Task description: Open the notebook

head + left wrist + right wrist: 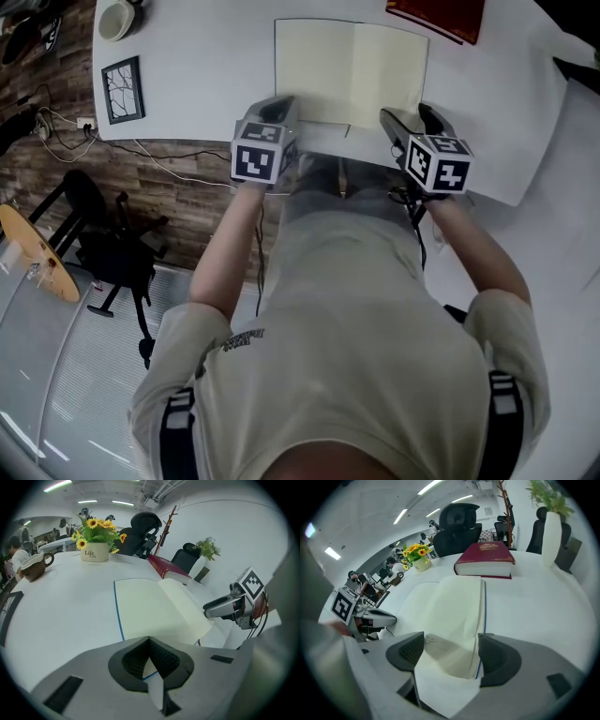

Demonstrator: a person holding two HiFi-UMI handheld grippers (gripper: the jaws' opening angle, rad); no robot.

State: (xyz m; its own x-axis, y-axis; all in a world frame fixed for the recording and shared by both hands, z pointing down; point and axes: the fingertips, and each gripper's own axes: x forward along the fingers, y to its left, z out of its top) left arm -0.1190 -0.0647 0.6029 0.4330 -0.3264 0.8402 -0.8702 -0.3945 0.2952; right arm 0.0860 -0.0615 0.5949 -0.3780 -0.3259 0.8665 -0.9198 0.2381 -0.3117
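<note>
The notebook [352,70] lies open and flat on the white table [197,66], cream pages up, with a thin blue cover edge showing. My left gripper [279,111] sits at its near left corner. In the left gripper view this gripper [149,639] has its tips meeting over that corner of the notebook [154,604], and nothing shows between the pads. My right gripper [398,120] is at the near right corner. In the right gripper view its jaws [450,651] stand wide open astride the page edge of the notebook [454,602], with the pads apart from the paper.
A thick red book [439,17] lies just beyond the notebook at the far right. A framed picture [123,89] and a cup [117,19] are at the table's left end. A flower pot [95,550] and a brown jug [33,566] stand farther off. Office chairs are behind the table.
</note>
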